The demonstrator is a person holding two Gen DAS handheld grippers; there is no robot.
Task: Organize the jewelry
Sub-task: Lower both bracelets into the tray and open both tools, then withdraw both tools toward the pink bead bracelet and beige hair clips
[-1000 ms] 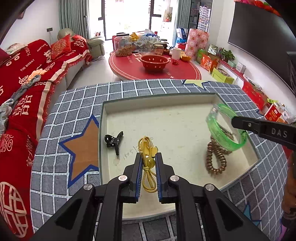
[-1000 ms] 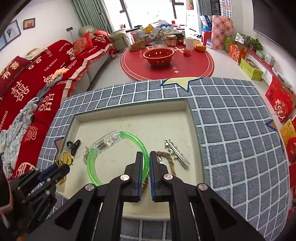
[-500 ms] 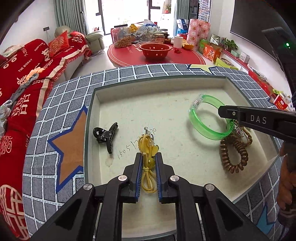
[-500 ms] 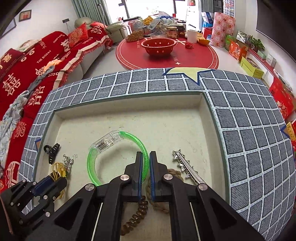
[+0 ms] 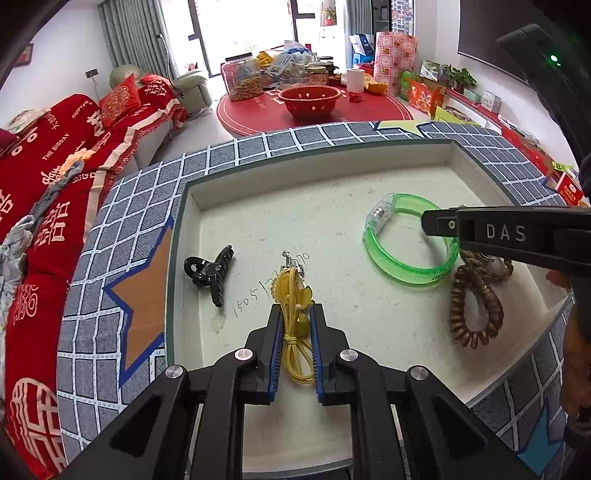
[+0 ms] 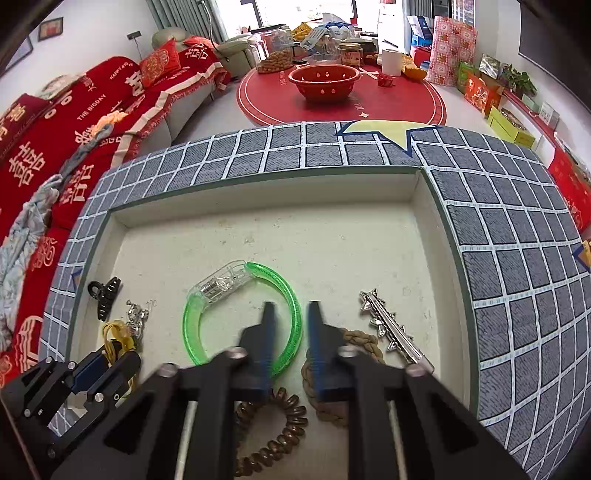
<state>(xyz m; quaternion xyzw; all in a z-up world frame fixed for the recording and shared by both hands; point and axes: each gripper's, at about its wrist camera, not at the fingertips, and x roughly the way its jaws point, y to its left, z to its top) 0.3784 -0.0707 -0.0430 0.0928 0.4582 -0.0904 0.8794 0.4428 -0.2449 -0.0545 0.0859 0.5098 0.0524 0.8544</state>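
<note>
right fingers (image 6: pixel 266 332) are spreading off the translucent green plastic bangle (image 6: pixel 291 306); left gripper (image 5: pixel 294 325) is pinching the yellow cord ornament (image 5: pixel 291 295). i am releasing next.

Daylight pours in through a glass door (image 5: pixel 258 29) at the far end, flanked by grey-green curtains (image 5: pixel 129 33). White walls (image 5: pixel 55 55) and a pale floor (image 5: pixel 192 129) frame the room. Along the left runs a sofa under a red cover (image 5: pixel 55 155) with white lettering; a pale armchair (image 5: pixel 192 86) stands past it. A round table with a red cloth (image 6: pixel 369 103) carries a red colander (image 6: pixel 323 79), jars and what looks like snack packets. On the right, a dark screen (image 5: pixel 498 33) hangs above a low shelf with a potted plant (image 5: pixel 458 75).
</note>
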